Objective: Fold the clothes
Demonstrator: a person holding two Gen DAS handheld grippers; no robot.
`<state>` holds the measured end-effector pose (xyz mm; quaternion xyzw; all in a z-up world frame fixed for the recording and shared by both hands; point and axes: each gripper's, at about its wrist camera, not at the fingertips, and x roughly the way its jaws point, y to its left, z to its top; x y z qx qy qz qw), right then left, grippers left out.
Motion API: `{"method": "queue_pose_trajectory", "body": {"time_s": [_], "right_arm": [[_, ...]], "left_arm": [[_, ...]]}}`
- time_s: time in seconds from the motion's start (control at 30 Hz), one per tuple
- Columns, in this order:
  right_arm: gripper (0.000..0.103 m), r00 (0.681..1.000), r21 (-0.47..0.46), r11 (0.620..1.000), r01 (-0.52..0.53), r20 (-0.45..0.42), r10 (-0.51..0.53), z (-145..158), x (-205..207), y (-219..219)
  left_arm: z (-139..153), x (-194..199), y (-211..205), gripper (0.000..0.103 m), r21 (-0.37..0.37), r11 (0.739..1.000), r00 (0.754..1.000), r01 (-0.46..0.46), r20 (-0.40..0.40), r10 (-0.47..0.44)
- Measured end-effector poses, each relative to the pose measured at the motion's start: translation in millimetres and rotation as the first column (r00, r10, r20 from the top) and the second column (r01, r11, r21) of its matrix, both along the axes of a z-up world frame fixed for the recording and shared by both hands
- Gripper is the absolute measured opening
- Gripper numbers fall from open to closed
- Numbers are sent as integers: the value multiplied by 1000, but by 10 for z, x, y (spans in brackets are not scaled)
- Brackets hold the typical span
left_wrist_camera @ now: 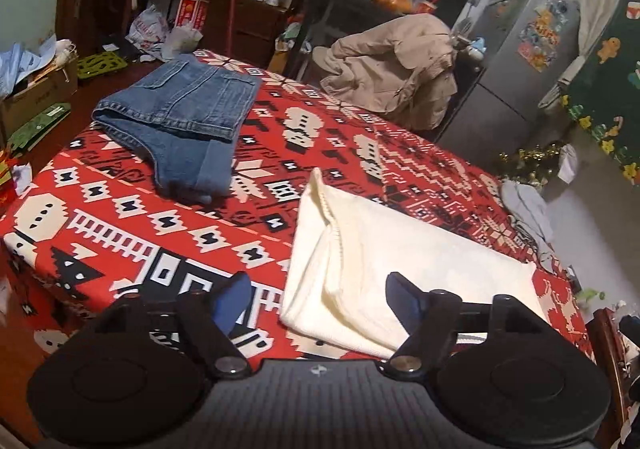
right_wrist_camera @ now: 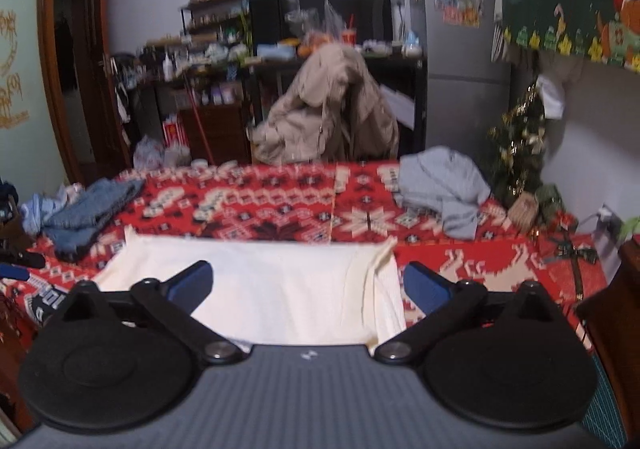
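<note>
Risk: the cream garment (left_wrist_camera: 404, 249) lies loosely folded, and a low pass by either tool could snag its doubled edge and undo the fold. Left gripper (left_wrist_camera: 318, 295) and right gripper (right_wrist_camera: 308, 283) both stand wide open, holding nothing. The garment lies just below and ahead of both, on the red patterned cloth (left_wrist_camera: 120, 217); the folded jeans (left_wrist_camera: 180, 121) sit farther ahead, left of the left gripper.

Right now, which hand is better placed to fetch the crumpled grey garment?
Right, probably. The crumpled grey garment lies ahead-right of the open right gripper; from the left gripper it sits at the far right edge.
</note>
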<state>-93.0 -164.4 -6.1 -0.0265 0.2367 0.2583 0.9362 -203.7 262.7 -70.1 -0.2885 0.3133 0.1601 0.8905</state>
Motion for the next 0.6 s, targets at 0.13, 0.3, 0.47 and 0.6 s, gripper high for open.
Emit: {"method": "queue_pose_trajectory", "body": {"time_s": [0.13,0.3,0.47,0.6], "right_arm": [[102,999,22,1000,21,-27,-21,-16,-43,-32],[102,996,55,997,45,-83,-41,-83,-83,-99],[102,993,76,996,51,-114,-42,-142,-103,-130],[102,991,99,994,55,-126,-42,-134,-85,-146]], "left_arm": [[-209,36,132,60,-175,984,999,-45,-7,45],[-512,35,245,48,-392,911,990,-129,-5,138],[-737,75,251,48,-511,842,981,-170,-6,195],[-827,92,232,45,-532,824,973,-196,0,232]]}}
